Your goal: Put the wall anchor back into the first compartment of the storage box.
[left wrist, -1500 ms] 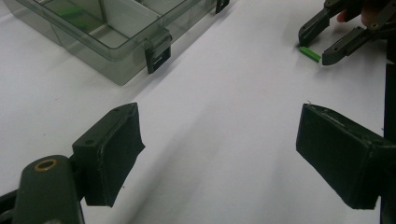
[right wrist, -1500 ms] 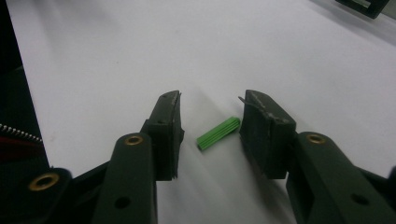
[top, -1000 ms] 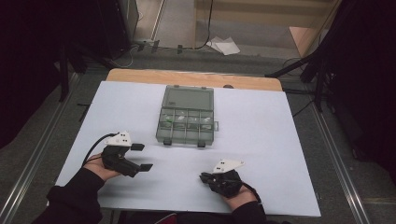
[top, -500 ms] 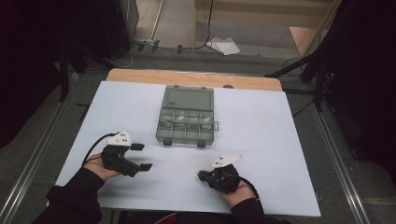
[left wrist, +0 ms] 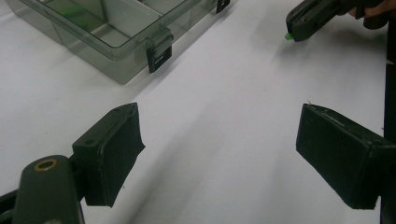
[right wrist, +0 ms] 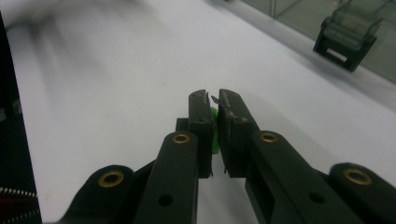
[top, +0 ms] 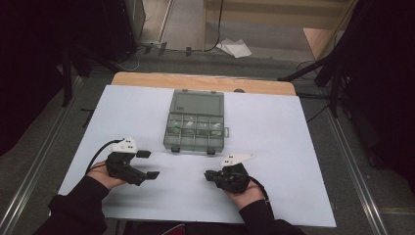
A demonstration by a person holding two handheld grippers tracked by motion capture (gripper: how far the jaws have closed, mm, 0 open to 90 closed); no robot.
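Note:
A clear grey compartment box [top: 197, 120] sits mid-table, its two black latches facing me; small green bits lie in some compartments. My right gripper [top: 209, 175] rests on the white tabletop in front of the box, pointing left, shut on a small green piece [right wrist: 214, 133] pinched between its pads. That gripper [left wrist: 308, 21] and the green piece [left wrist: 288, 36] also appear in the left gripper view. My left gripper [top: 148, 164] lies at the front left, open, with bare table between its pads [left wrist: 114, 149]. The box corner [left wrist: 107, 32] is just ahead of it.
The white table sheet [top: 293, 147] has bare room on both sides of the box. A wooden strip [top: 147, 81] runs along the far edge. Beyond lie floor, cables and crumpled paper [top: 235, 48]. A box latch [right wrist: 348, 39] is at the upper right of the right gripper view.
The right gripper has crept a little forward toward the box, still shut on the green piece. The left gripper has stayed put and open.

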